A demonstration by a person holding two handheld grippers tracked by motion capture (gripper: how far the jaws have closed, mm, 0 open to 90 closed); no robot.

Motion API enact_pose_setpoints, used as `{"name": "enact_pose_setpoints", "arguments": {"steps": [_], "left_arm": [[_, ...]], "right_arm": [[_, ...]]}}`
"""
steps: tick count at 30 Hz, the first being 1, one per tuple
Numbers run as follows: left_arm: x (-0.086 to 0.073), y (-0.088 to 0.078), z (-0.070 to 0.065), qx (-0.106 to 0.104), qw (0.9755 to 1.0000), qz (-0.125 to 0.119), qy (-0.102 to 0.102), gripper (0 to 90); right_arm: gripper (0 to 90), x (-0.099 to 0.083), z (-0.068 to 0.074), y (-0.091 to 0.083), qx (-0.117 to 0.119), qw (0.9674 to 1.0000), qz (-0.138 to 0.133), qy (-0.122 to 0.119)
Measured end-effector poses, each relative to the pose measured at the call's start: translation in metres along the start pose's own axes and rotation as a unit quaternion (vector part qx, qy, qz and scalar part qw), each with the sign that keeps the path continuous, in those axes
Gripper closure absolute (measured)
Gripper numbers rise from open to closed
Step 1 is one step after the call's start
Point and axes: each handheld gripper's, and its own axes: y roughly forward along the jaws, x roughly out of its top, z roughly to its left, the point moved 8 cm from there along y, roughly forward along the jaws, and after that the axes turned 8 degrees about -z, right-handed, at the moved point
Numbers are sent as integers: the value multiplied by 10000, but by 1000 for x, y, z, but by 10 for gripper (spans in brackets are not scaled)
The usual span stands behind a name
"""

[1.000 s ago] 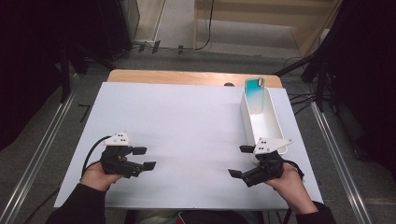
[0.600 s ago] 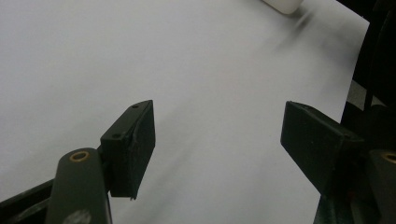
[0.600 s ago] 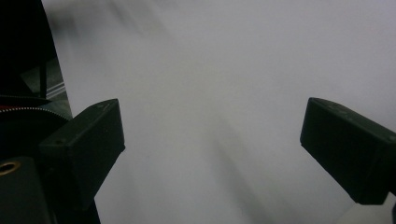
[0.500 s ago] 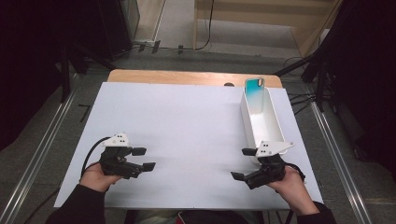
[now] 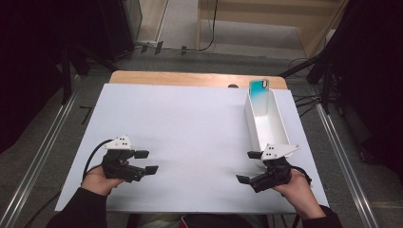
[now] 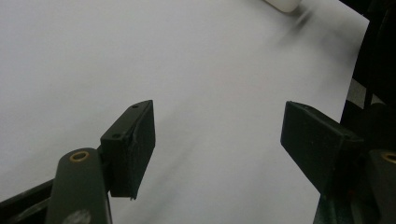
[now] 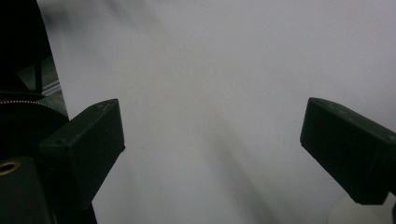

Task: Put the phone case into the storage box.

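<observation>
**Both grippers open and empty, phone case waiting in the white bin**

High view first: the left gripper hovers near the front-left corner of the white tabletop, jaws parted, nothing between them. Over by the front-right corner, the right gripper sits just in front of the near end of the long white bin, jaws spread wide and empty too. The bin runs along the right edge of the tabletop, and at its far end a teal phone case stands upright, leaning on the end wall, near the back-right corner. That looks like the thing to go for, and the right gripper is the nearer one.

Left gripper view: two black jaws standing apart over bare white surface, the left gripper holding nothing. A white rounded corner, probably the bin, peeks in at the top edge.

Right gripper view: the right gripper gapes wide over plain tabletop, nothing held.

On handling, my read: the case should be light, thin and somewhat flexible, with a glossy, possibly slippery face. Pinching it across its flat faces near the top edge, above the bin wall, looks the safest hold.
</observation>
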Motion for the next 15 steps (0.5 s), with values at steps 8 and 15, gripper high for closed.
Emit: {"name": "enact_pose_setpoints", "arguments": {"steps": [8,15], "left_arm": [[0,0,0,0,10000,2,-4,258],[0,0,0,-7,10000,14,9,258]], "right_arm": [[51,-1,-1,0,-9,10000,8,31],[51,-1,-2,0,-23,10000,18,20]]}}
